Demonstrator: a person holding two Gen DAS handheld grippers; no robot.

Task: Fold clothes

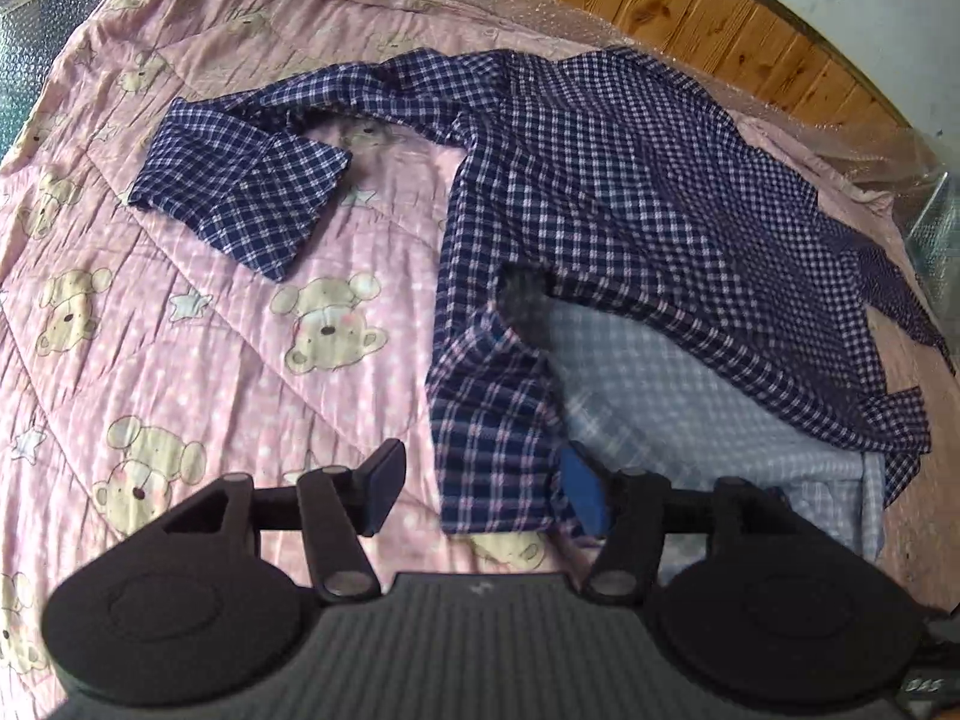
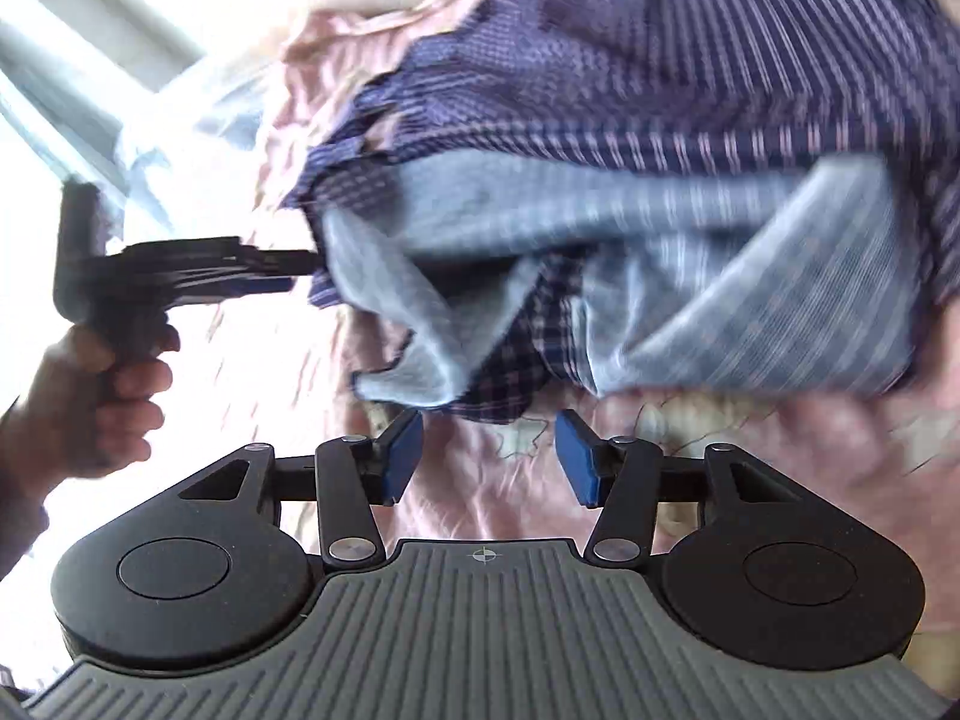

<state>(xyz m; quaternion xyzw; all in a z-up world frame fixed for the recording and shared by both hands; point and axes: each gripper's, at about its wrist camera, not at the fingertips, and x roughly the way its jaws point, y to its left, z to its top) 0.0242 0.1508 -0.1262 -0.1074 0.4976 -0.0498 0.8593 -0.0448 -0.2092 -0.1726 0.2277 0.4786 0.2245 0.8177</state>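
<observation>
on pink bear-print quilt (image 1: 198, 324): plaid shirt (image 1: 630, 180); wood-panelled wall (image 1: 708, 6) behind; both tongs parted, empty.

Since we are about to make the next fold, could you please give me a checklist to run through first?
1. Left gripper free of cloth: not ok, jaws apart but the shirt corner lies between them.
2. Right gripper empty: ok, jaws apart over the quilt.
3. Shirt flat: not ok, near hem turned up, pale inside showing.
4. Sleeve straight: not ok, bent, cuff doubled back.
5. Edges aligned: cannot tell, right wrist view blurred.
</observation>
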